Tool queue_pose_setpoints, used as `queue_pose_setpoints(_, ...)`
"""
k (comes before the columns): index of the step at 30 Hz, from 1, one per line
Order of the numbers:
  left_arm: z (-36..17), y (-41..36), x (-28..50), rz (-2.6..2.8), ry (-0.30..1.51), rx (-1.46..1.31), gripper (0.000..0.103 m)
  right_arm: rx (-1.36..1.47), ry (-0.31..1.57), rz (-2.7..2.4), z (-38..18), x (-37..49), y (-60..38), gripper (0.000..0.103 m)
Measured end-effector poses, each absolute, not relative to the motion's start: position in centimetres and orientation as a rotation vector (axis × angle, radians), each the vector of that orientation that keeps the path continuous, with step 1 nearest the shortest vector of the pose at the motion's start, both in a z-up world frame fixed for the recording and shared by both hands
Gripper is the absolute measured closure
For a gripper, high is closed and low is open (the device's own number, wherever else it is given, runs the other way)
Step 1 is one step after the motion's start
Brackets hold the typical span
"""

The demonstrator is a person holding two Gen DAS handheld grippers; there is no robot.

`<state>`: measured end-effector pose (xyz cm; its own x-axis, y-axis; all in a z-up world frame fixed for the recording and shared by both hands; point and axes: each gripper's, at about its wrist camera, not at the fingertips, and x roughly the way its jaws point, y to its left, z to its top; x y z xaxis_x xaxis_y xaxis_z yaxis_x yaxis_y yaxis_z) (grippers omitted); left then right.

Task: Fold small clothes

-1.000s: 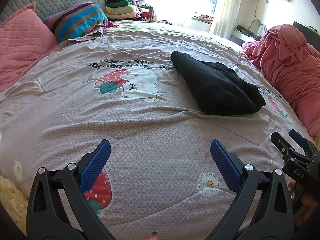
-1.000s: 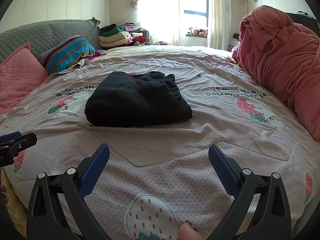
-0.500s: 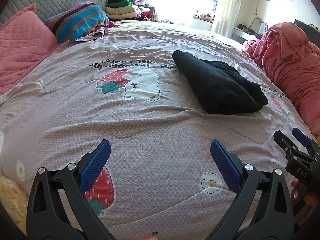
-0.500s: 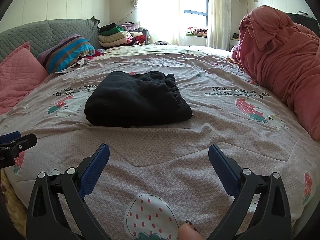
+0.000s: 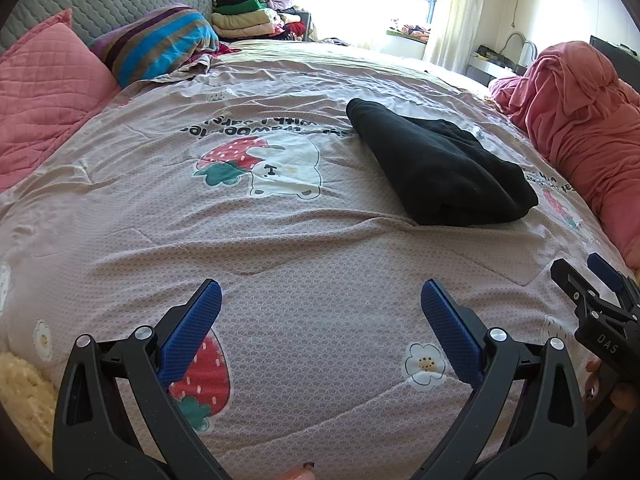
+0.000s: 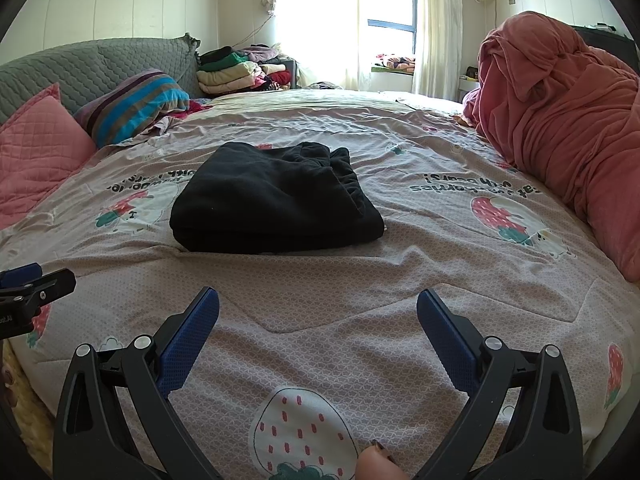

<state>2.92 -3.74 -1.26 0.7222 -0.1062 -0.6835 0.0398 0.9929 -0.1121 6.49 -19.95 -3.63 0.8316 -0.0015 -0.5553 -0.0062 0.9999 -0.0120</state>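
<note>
Fingers of left gripper (image 5: 320,312) and right gripper (image 6: 318,320) are spread wide, nothing held. Black garment (image 6: 272,204) is seen folded into a neat stack mid-bed, on the bedspread (image 6: 400,288). Fold judged done; little left.
</note>
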Motion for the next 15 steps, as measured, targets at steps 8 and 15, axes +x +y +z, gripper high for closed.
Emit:
queue_pose_setpoints(8, -1.31, -3.66, 2.82, -0.077, 0.763, -0.091, 0.009, -0.014, 0.587, -0.003, -3.55, 6.36, -19.95, 0.005)
queue_pose_setpoints(15, -1.33, -3.69, 2.84, -0.075, 0.764, -0.091, 0.009, -0.015, 0.587, -0.002, -3.53, 6.21, -20.03, 0.005)
